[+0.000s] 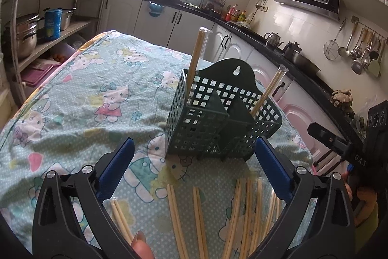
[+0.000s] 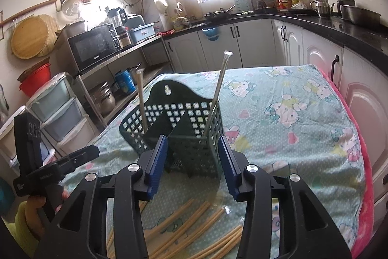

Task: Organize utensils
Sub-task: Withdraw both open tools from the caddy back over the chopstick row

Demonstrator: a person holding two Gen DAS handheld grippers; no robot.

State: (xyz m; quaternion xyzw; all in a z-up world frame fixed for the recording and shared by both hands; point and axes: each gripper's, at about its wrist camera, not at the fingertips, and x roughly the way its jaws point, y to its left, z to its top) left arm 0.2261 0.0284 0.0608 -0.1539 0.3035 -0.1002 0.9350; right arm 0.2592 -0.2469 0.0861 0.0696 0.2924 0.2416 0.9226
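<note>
A dark green perforated utensil holder [image 1: 218, 118] [image 2: 179, 135] stands on the cartoon-print cloth. One wrapped pair of chopsticks [image 1: 197, 57] [image 2: 218, 91] leans upright in one end compartment, another pair [image 1: 269, 89] [image 2: 140, 98] in the other end. Several loose chopstick pairs [image 1: 201, 215] [image 2: 184, 229] lie on the cloth in front of the holder. My left gripper [image 1: 194, 152] is wide open just short of the holder, nothing between its blue pads. My right gripper [image 2: 192, 149] is partly open in front of the holder, its pads holding nothing.
The table's right edge [image 2: 359, 137] drops off toward white cabinets [image 2: 315, 52]. A metal shelf with pots [image 1: 26, 33] and a microwave [image 2: 92, 45] stands to the left. Each gripper shows at the side of the other's view, the right one [image 1: 339, 140], the left one [image 2: 48, 171].
</note>
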